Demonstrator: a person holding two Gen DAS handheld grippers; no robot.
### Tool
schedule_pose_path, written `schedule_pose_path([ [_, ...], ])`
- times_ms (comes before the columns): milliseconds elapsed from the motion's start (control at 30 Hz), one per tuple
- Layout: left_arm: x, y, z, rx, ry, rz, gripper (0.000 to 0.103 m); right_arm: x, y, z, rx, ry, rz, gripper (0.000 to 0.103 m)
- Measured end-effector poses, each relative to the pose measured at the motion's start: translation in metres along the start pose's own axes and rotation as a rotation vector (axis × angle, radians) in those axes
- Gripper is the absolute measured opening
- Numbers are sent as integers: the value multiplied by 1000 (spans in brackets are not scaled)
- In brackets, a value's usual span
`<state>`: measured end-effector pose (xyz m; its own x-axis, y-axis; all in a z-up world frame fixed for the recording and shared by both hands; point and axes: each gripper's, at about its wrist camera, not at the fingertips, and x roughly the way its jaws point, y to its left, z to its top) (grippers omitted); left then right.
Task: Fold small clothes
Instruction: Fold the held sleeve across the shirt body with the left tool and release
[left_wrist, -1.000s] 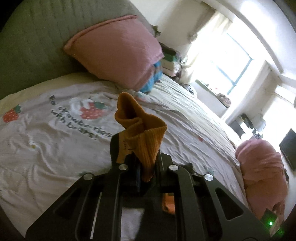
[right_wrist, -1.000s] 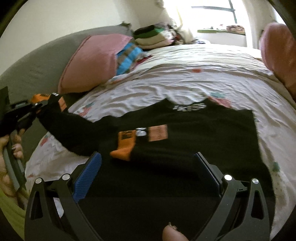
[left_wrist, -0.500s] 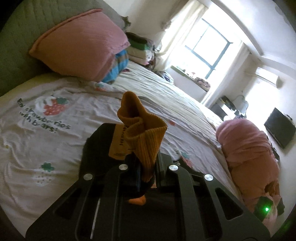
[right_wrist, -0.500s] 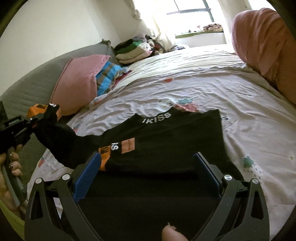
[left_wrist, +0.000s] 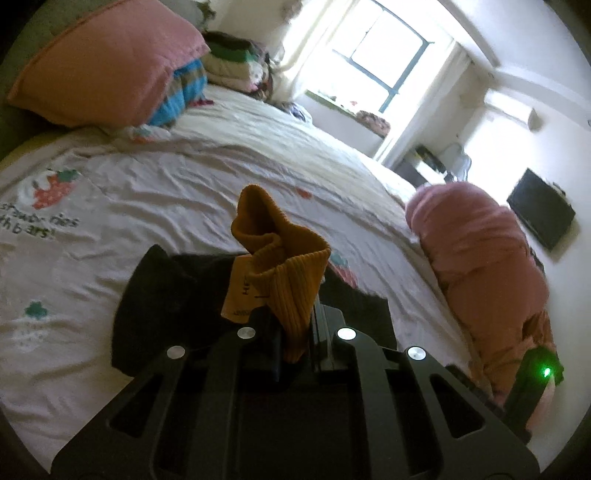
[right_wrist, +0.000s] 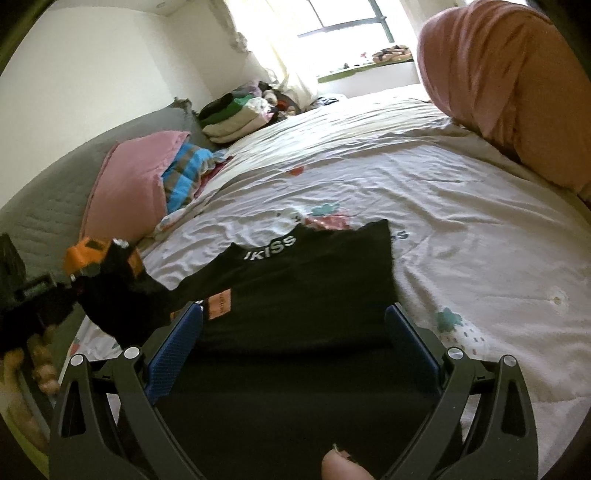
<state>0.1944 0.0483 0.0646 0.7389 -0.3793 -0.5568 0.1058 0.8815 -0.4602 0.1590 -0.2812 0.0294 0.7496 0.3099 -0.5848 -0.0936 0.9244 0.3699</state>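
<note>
A black top (right_wrist: 314, 280) with white lettering lies flat on the bed. Its sleeve is lifted off to the left, and it ends in an orange ribbed cuff (left_wrist: 288, 273) with a tan label. My left gripper (left_wrist: 295, 325) is shut on that cuff, which sticks up from between the fingers above the black cloth (left_wrist: 166, 295). In the right wrist view the cuff (right_wrist: 83, 254) hangs at the left edge. My right gripper (right_wrist: 293, 317) hovers over the near part of the top, its blue pads (right_wrist: 177, 343) wide apart and open.
The white strawberry-print sheet (left_wrist: 184, 177) covers the bed. A pink pillow (left_wrist: 103, 62) and a striped blue cloth (right_wrist: 184, 173) lie by the grey headboard. A pink rolled blanket (left_wrist: 480, 258) bounds the right. Folded clothes (right_wrist: 236, 118) are stacked at the far side. A person's hand (right_wrist: 40, 362) holds the left gripper.
My left gripper has carried the cuff and sleeve across toward the body of the top. The right gripper has moved in over the top, still open.
</note>
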Motion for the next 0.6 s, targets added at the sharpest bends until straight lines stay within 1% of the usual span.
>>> schedule_pose_path([
  [333,50,-23,-39,108,144,-31,5,-1,-27,1,69,0,-66,98],
  [433,64,-25,-51,129,188,-48,6,0,-35,1,90,2,-84,98],
  [600,86,-31,-71,177,284,-90,7,3,-41,2,112,6,-106,98],
])
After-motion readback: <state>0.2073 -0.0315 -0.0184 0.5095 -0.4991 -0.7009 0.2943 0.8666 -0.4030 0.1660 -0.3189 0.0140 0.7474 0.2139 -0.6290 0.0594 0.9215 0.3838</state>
